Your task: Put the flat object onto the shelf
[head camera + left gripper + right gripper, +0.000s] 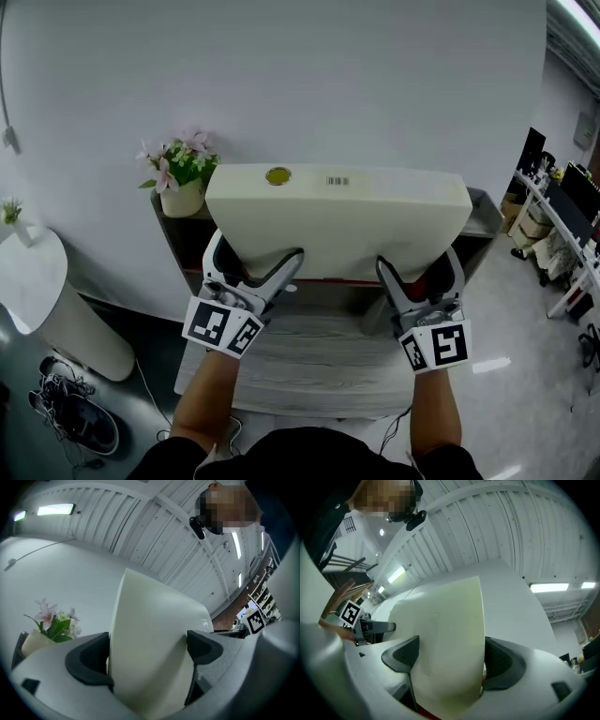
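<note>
A wide, flat cream board is held up in front of the dark shelf unit, hiding most of it. A round yellow sticker and a barcode label sit near its top edge. My left gripper is shut on the board's lower left edge, and my right gripper is shut on its lower right edge. In the left gripper view the board fills the gap between the dark pads. The right gripper view shows the board clamped the same way between the pads.
A pot of pink flowers stands on the shelf unit's top left corner. A pale wooden table lies below the grippers. A white round stand and shoes are at the left. Office racks stand at the right.
</note>
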The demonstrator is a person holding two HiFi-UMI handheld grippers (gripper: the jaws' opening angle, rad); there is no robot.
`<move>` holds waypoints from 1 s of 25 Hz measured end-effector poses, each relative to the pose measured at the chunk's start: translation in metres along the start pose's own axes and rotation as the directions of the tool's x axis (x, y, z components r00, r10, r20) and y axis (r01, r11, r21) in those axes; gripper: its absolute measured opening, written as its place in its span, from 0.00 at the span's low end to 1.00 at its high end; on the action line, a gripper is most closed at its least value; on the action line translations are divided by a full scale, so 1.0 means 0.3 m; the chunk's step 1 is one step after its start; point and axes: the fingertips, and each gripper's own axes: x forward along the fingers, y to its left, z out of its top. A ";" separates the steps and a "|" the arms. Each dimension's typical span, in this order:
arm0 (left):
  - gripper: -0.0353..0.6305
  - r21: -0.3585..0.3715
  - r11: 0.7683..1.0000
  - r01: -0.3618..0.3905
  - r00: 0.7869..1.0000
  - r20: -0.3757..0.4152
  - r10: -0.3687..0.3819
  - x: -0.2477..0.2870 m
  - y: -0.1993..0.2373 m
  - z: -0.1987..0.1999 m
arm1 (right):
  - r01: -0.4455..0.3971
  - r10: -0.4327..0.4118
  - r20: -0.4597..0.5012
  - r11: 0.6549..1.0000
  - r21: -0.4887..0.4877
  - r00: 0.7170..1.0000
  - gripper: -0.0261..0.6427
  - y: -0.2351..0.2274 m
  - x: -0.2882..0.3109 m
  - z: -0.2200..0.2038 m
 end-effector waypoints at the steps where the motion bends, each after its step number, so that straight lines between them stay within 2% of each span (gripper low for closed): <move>1: 0.84 -0.001 1.000 -0.004 1.000 0.008 0.004 0.025 0.008 0.008 | -0.001 0.002 0.009 1.000 -0.006 1.000 0.69 -0.018 0.022 0.012; 5: 0.84 0.006 1.000 -0.005 1.000 0.021 0.005 0.148 0.044 0.044 | -0.011 0.012 0.039 0.999 -0.030 0.999 0.69 -0.098 0.113 0.057; 10: 0.84 0.066 0.998 0.024 1.000 0.011 -0.025 0.337 0.065 0.080 | -0.003 0.008 0.078 0.998 -0.066 0.997 0.69 -0.221 0.224 0.100; 13: 0.84 0.036 0.998 0.049 0.998 -0.035 -0.048 0.442 0.096 0.035 | -0.014 0.018 0.068 0.998 -0.058 0.998 0.69 -0.286 0.284 0.088; 18: 0.84 -0.054 0.997 0.055 0.992 -0.109 -0.061 0.521 0.169 -0.081 | -0.058 0.058 0.017 0.998 -0.001 0.998 0.69 -0.325 0.360 -0.005; 25: 0.84 -0.047 0.998 0.034 0.982 -0.182 -0.042 0.580 0.221 -0.191 | -0.064 0.065 -0.094 0.998 0.014 0.993 0.69 -0.366 0.439 -0.176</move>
